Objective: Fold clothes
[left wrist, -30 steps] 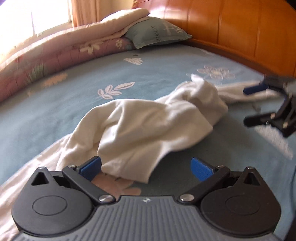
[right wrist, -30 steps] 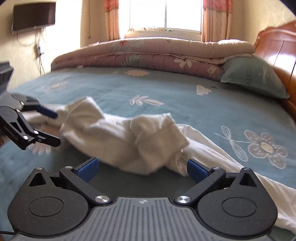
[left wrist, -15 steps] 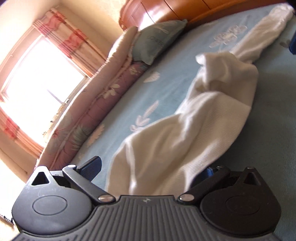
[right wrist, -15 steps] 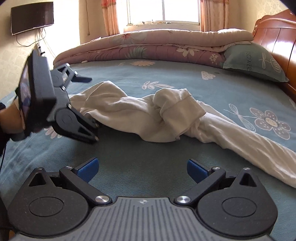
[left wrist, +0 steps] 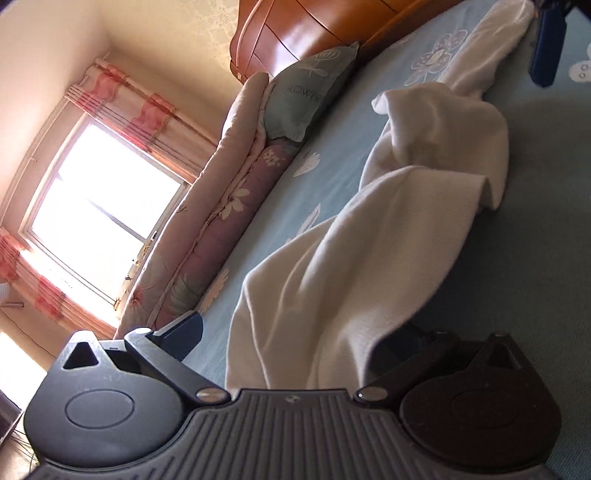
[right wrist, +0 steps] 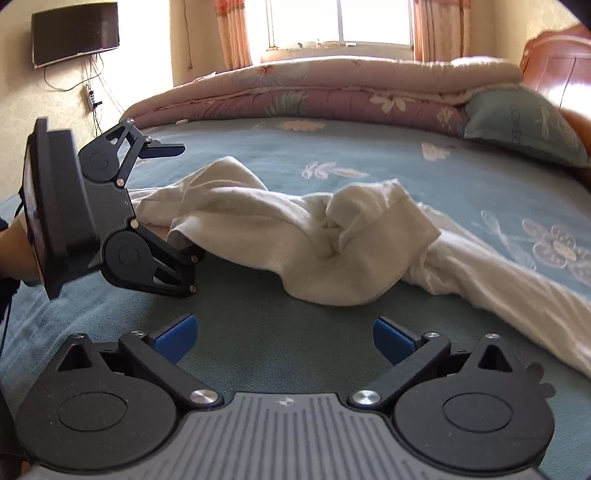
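Observation:
A white garment [right wrist: 332, 236], twisted into a knot at its middle, lies across the blue flowered bedsheet [right wrist: 258, 332]. My left gripper [right wrist: 184, 203] is rolled on its side at the garment's left end. It is open, one finger above the cloth and the other under its edge. In the left wrist view the garment [left wrist: 388, 240] runs down between the fingers of the left gripper [left wrist: 295, 336] and covers the right pad. My right gripper [right wrist: 284, 336] hovers open over bare sheet, just short of the knot. One blue finger of it [left wrist: 548, 44] shows beside the garment's far end.
A rolled pink quilt [right wrist: 325, 92] and a teal pillow [right wrist: 517, 125] line the far side of the bed. The wooden headboard [right wrist: 557, 62] stands at the right, a window [right wrist: 340, 18] behind, a wall TV [right wrist: 74, 33] at the left. A hand [right wrist: 14, 251] holds the left gripper.
The left gripper rolled onto its side and slid onto the garment's end, so cloth now lies between its open fingers. The right gripper drew back from the cloth, still open.

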{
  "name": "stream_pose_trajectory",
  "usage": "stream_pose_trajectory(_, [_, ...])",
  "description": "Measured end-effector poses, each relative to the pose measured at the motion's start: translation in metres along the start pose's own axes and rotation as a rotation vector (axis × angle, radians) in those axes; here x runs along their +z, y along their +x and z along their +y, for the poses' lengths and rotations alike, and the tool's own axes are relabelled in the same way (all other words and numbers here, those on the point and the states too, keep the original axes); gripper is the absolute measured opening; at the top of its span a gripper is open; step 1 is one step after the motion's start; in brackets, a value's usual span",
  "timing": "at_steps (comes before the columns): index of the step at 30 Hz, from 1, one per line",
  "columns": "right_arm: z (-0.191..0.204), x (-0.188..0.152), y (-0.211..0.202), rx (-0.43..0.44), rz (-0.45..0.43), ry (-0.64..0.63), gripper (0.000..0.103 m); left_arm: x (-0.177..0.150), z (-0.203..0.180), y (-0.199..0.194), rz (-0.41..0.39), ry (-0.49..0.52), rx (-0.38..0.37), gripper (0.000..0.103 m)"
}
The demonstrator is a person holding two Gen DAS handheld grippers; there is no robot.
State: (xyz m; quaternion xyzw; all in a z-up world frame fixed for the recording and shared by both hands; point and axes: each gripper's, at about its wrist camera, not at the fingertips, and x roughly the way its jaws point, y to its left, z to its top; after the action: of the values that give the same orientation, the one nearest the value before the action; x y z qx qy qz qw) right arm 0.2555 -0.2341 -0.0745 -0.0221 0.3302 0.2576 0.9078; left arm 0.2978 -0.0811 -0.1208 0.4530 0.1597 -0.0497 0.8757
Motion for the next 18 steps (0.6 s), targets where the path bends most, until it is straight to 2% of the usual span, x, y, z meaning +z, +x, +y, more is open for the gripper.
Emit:
stream_pose_trajectory(3, [-0.025, 0.001, 0.012, 0.067, -0.01, 0.126, 0.103, -0.002, -0.003, 0.001, 0.003, 0.006, 0.007, 0.102])
stream_pose_trajectory(7, [-0.065, 0.0, 0.036, 0.154, -0.053, 0.299, 0.103, -0.008, 0.001, 0.003, 0.016, -0.027, -0.023, 0.102])
stream_pose_trajectory(11, [-0.094, -0.006, 0.05, 0.235, -0.143, 0.413, 0.103, -0.015, 0.0, -0.002, -0.011, -0.025, -0.02, 0.102])
stream_pose_trajectory(14, [-0.104, -0.009, 0.047, 0.284, -0.193, 0.492, 0.1, -0.018, -0.007, -0.014, -0.082, 0.049, 0.03, 0.102])
stream_pose_trajectory(18, [-0.106, -0.01, 0.041, 0.36, -0.244, 0.516, 0.091, -0.019, -0.021, -0.027, -0.183, 0.179, 0.069, 0.101])
